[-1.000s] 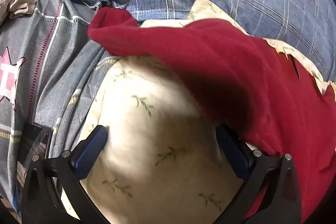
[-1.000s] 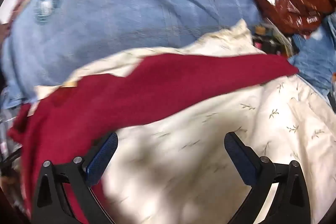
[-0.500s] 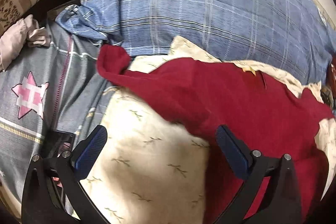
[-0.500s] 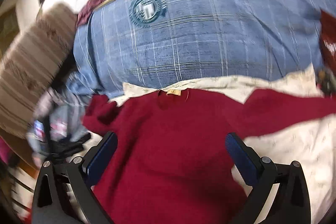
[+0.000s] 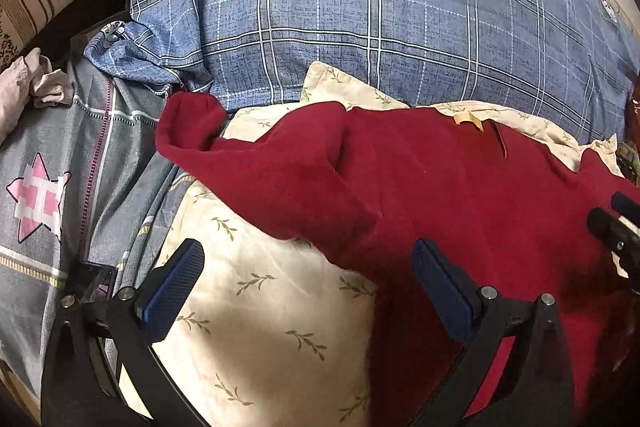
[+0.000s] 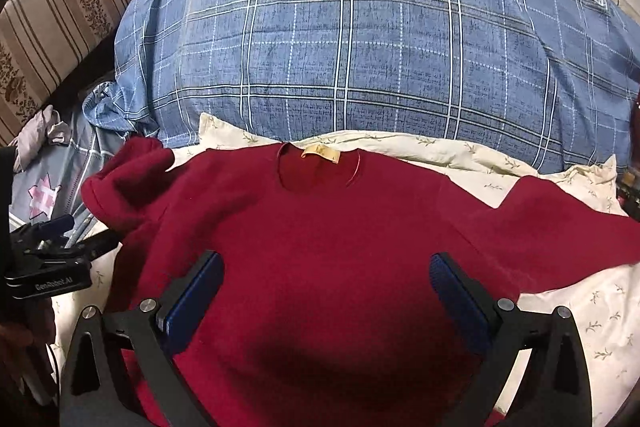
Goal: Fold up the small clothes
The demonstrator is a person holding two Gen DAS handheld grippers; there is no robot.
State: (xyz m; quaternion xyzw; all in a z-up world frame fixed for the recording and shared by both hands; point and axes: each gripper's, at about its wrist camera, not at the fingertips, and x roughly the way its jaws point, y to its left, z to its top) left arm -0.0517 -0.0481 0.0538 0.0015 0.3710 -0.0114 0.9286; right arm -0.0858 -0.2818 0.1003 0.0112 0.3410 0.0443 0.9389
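Right gripper [image 6: 325,301]: jaws gaping wide, hovering empty over dark red knit sweater [image 6: 320,227].
Left gripper [image 5: 307,285]: likewise wide, gripping nothing.
Sweater: lying spread, collar far, on cream leaf-print sheet [image 5: 256,311]; left sleeve [image 5: 240,163] bunching, likely needing flattening before folding inward.
Behind: blue plaid pillow [image 6: 360,47].

Fuzzy matt knit red sweater [image 6: 328,239] on smooth printed cotton cream sheet [image 5: 256,299]; woven checked blue pillow [image 6: 360,59].

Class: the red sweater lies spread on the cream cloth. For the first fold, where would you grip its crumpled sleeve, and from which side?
Grip the sleeve at its bunched cuff, coming in from the left side with the open left gripper. The cuff stands raised off the cream cloth, so a finger can likely slip beneath it.
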